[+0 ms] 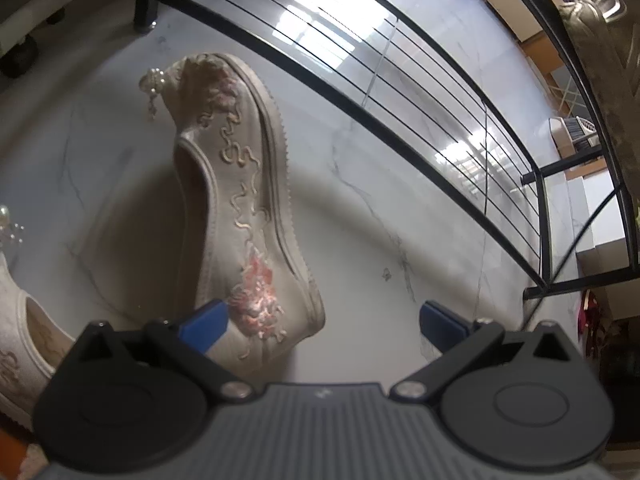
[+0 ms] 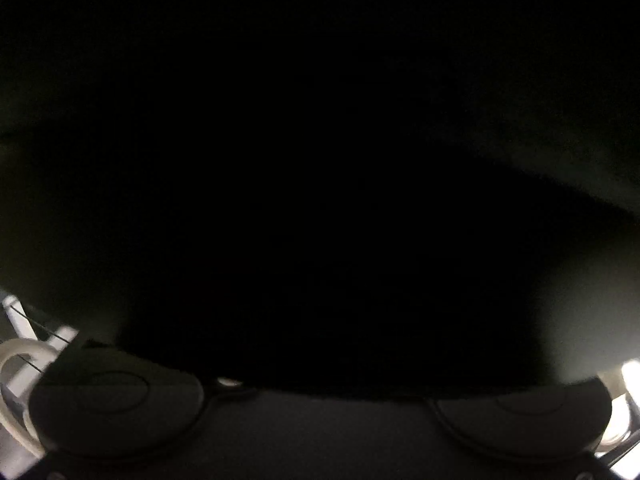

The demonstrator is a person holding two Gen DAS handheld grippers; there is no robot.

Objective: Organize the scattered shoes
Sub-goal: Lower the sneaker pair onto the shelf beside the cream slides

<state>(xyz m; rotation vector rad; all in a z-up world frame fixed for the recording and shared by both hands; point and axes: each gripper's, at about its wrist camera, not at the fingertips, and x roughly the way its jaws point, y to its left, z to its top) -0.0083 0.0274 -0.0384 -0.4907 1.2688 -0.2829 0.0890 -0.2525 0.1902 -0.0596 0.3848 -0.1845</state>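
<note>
A beige embroidered shoe with pink flower stitching and a pearl tassel at its toe lies on the pale marble floor, heel toward me. My left gripper is open, its blue pads wide apart. The shoe's heel sits between them, close to the left pad, and nothing is gripped. The matching second shoe shows partly at the lower left edge. The right wrist view is almost black. Only the right gripper's dark housing shows, and its fingers are hidden.
A black metal shoe rack with a wire shelf runs diagonally across the upper right, just beyond the shoe. A furniture caster stands at the upper left. Patterned fabric hangs at the top right. White objects edge the dark right view.
</note>
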